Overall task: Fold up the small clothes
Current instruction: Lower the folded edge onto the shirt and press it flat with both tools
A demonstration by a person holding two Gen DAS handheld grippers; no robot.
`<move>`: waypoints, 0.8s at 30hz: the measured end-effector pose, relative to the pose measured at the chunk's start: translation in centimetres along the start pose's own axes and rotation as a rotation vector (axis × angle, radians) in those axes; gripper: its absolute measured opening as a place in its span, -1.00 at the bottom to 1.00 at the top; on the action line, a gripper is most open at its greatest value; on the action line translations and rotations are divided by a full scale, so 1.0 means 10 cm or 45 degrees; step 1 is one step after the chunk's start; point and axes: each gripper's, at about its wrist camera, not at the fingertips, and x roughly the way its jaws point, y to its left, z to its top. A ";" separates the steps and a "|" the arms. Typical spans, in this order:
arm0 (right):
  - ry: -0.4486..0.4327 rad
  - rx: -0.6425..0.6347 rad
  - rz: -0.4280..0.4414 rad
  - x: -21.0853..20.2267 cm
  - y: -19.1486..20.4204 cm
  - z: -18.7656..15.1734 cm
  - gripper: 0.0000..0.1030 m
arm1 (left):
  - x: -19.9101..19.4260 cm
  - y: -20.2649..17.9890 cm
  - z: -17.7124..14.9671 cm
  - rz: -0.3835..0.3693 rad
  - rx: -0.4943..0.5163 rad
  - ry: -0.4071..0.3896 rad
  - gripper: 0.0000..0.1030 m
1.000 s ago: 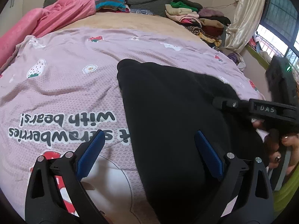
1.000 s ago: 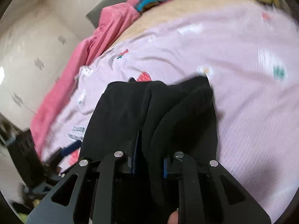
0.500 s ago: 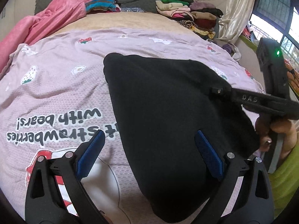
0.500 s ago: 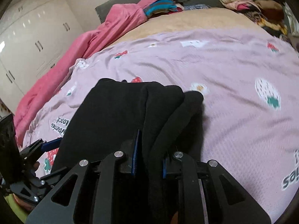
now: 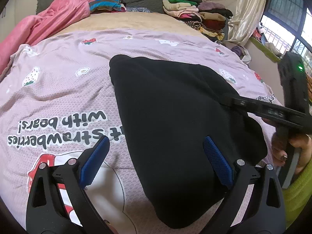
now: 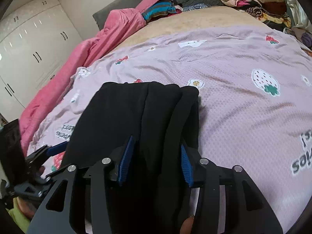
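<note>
A black garment (image 5: 171, 113) lies folded on the pink strawberry bedspread (image 5: 58, 89). My left gripper (image 5: 156, 158) is open above its near left edge, blue pads (image 5: 95, 156) wide apart and holding nothing. My right gripper (image 6: 154, 159) has its jaws parted around a thick fold of the same black garment (image 6: 120, 113), pads (image 6: 125, 156) beside the cloth without pinching it. The right gripper also shows at the garment's right edge in the left wrist view (image 5: 259, 109).
A pink blanket (image 5: 39, 25) lies along the bed's far left. Folded striped clothes (image 5: 105, 2) and a pile of mixed clothes (image 5: 197, 13) sit at the head of the bed. A curtain and window (image 5: 273, 9) are at right. White wardrobes (image 6: 29, 44) stand at left.
My right gripper's jaws have opened from shut on the black fold. The garment has settled flatter on the bedspread. My left gripper stays open.
</note>
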 end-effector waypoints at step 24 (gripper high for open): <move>0.000 -0.064 -0.079 -0.43 0.13 -0.54 -0.65 | -0.10 -0.22 -0.22 -0.113 -0.041 0.047 0.75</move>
